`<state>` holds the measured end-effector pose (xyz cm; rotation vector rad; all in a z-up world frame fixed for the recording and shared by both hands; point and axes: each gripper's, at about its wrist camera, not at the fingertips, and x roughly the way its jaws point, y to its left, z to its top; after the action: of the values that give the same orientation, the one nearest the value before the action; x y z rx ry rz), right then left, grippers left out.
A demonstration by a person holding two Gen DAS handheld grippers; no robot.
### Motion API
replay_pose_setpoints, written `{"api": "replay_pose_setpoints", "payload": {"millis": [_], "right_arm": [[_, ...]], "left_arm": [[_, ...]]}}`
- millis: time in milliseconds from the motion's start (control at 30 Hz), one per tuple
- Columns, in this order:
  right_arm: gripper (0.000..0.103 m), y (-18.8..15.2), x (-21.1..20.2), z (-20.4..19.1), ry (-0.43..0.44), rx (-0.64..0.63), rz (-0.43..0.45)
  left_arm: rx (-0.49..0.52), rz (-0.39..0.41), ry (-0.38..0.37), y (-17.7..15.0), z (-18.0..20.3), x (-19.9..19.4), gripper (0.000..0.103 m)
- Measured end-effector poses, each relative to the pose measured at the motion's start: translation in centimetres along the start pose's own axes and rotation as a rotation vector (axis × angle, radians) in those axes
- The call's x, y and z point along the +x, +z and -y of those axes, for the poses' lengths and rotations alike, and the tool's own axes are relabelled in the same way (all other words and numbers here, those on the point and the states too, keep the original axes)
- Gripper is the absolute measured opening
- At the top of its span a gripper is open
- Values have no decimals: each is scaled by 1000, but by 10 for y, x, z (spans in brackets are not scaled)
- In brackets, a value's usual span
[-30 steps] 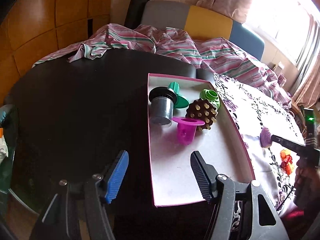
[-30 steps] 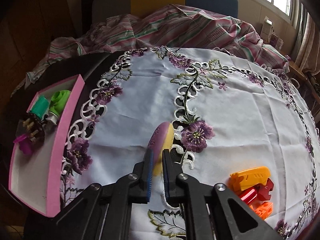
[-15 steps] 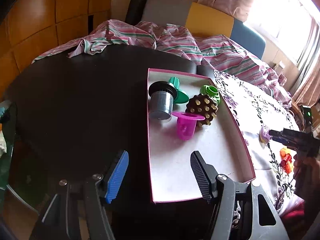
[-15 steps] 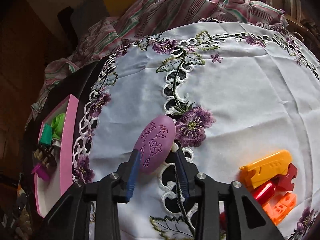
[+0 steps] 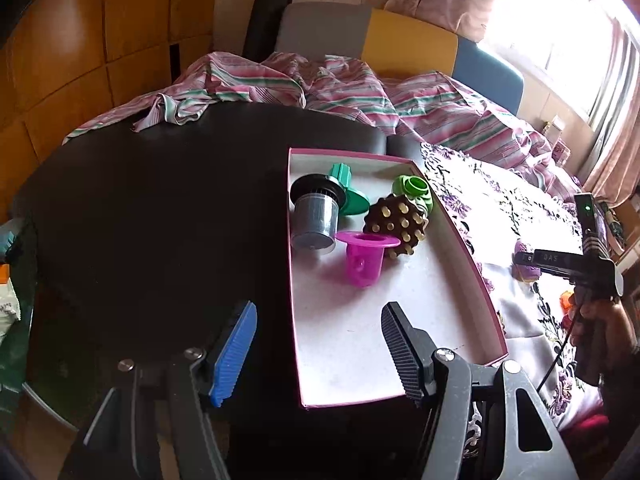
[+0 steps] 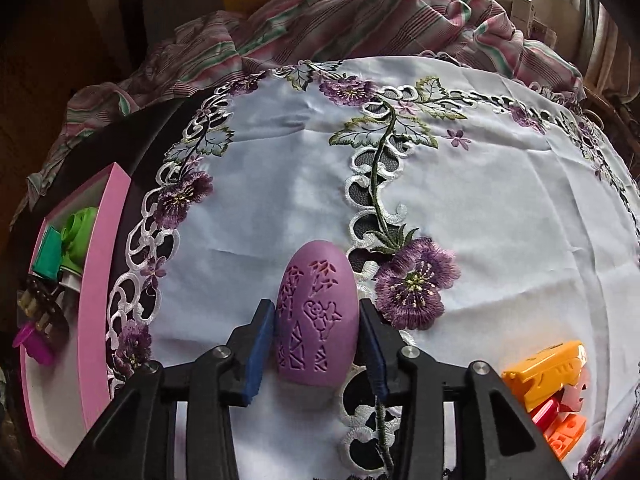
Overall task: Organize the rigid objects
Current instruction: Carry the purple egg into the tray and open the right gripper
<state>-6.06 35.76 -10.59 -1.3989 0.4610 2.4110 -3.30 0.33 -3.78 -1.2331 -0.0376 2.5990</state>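
Note:
A purple egg [image 6: 314, 272] with carved patterns lies on the embroidered white tablecloth [image 6: 480, 220]. My right gripper [image 6: 316, 308] straddles it, with both pads against its sides, so it is shut on the egg. In the left wrist view that gripper [image 5: 528, 258] is far right, the egg [image 5: 522, 270] just below it. The pink-rimmed box [image 5: 460, 236] holds a grey cylinder [image 5: 316, 220], a magenta cup [image 5: 362, 260], a brown spiked ball [image 5: 398, 220] and green pieces [image 5: 412, 188]. My left gripper [image 5: 316, 316] hangs open above the box's near left corner, holding nothing.
Orange and red plastic blocks [image 6: 548, 372] lie on the cloth right of the egg. The box [image 6: 102, 264] sits at the cloth's left edge on a dark round table [image 5: 160, 200]. A striped fabric [image 5: 320, 88] is heaped along the far side.
My right gripper was shut with the egg upright at its tips. It has since opened and moved forward around the egg, which now lies flat between the pads. The left gripper stayed put.

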Motion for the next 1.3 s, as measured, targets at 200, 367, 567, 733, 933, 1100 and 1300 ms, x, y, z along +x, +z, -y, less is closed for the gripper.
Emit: {"api": "replay_pose_setpoints", "payload": {"millis": [200, 367, 567, 733, 933, 1100, 1300], "right_arm": [[42, -9, -33, -15, 61, -58, 68], [42, -22, -58, -46, 182, -130, 88], [42, -36, -76, -104, 266, -277, 86], [42, -47, -71, -141, 289, -376, 49], [42, -54, -59, -164, 285, -447, -5], [42, -52, -46, -182, 245, -496, -47], [42, -35, -7, -193, 177, -488, -112]], "left_arm": [[11, 9, 11, 1, 0, -4, 66], [18, 17, 18, 0, 1, -7, 66], [18, 16, 19, -1, -1, -9, 66], [14, 9, 24, -2, -4, -7, 66], [7, -1, 29, -4, -9, -5, 66], [-10, -7, 28, -5, -15, -4, 66], [-30, -4, 34, -3, -22, -4, 66]]}}
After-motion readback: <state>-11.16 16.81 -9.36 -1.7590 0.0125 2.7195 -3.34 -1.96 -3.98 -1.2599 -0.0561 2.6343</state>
